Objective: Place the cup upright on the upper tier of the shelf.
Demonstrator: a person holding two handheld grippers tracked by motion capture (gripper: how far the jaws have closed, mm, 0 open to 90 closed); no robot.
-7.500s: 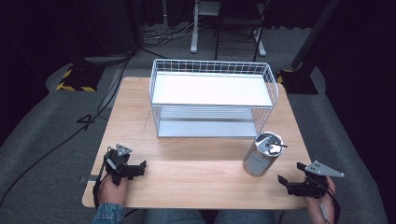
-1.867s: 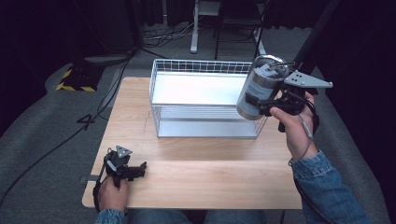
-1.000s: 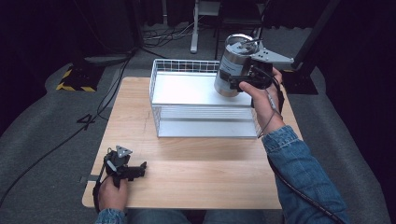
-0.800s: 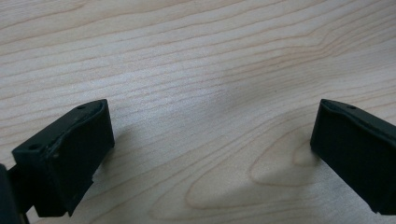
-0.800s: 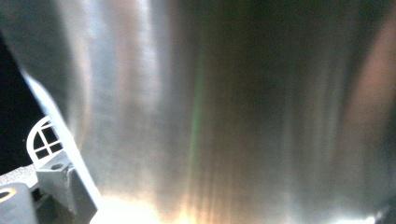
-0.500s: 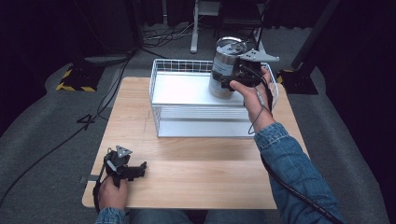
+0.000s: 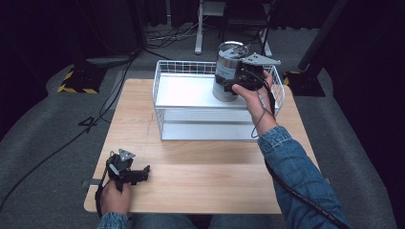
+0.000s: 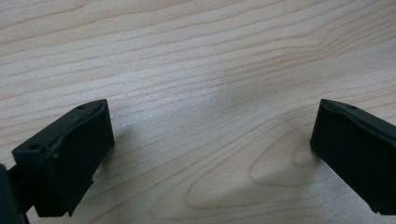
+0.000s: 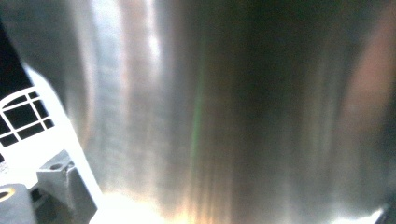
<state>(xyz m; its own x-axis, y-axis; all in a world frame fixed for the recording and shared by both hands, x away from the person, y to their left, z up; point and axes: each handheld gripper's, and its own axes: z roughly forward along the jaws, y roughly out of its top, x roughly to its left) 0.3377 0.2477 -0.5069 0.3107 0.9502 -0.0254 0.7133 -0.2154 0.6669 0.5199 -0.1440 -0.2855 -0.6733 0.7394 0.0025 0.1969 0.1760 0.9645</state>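
A brushed steel canister [image 7: 227, 71] with a lid stands upright over the right part of the white wire rack's [image 7: 181, 63] top shelf, its base at or just above the shelf. My right gripper [image 7: 232, 86] is shut on the canister's side from the right. In the right gripper view the canister's metal wall [image 9: 224, 112] is very close, with white rack wire [image 9: 23, 112] at the left. My left gripper [image 7: 142, 172] lies on the wooden table [image 7: 205, 167] at the front left. Its jaws stand open [image 8: 210, 140] over bare wood.
The two-level rack stands at the back middle of the table, with a lower shelf [image 7: 205, 117] under the white top shelf. Cables [image 7: 296, 191] trail from the right gripper along the sleeve. Dark floor, stands and a striped base [image 7: 76, 81] surround the table.
The right gripper lifted the canister from the table's front right, carried it up and left over the rack, and has just lowered it slightly toward the top shelf. The left gripper stayed put.
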